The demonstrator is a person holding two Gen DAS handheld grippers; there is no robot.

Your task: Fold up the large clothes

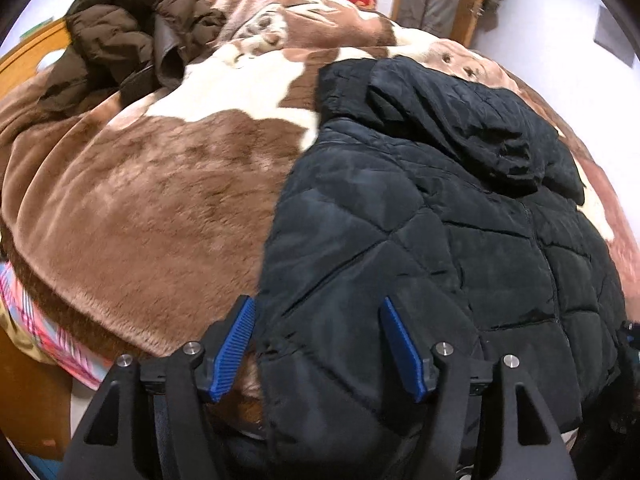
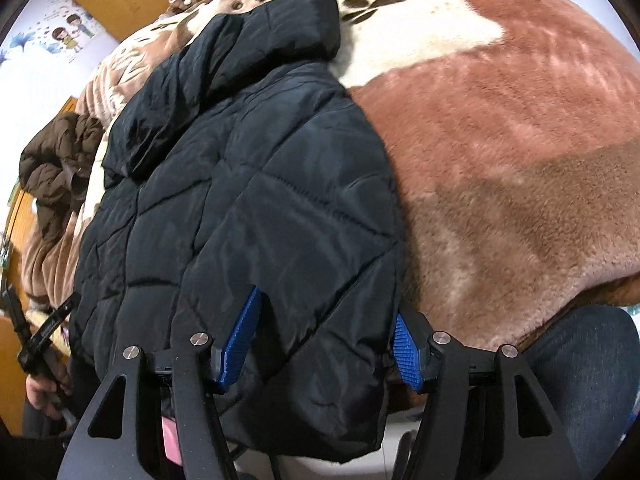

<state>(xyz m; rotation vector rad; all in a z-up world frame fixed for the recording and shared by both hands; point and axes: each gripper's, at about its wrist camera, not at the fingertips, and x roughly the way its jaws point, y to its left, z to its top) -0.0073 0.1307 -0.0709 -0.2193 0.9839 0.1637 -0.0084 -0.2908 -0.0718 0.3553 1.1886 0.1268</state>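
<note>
both grippers hover over the near hem of the black quilted jacket [image 1: 420,240], which lies spread on the plush blanket [image 1: 160,200] of the bed, hem hanging over the near edge. the left gripper [image 1: 316,344] has its fingers apart astride the jacket's left edge, not pinching it; the right gripper [image 2: 328,340] is likewise spread over the right hem corner. the jacket looks laid out with its sleeves tucked in, but the main fold seems not yet made. farther off, a brown jacket [image 1: 132,28] sits crumpled, apparently untouched. only the right view shows the person's hand [image 2: 40,394] and a jeans-clad leg [image 2: 580,380]; only the left shows a striped cloth [image 1: 52,328] under the blanket.
</note>
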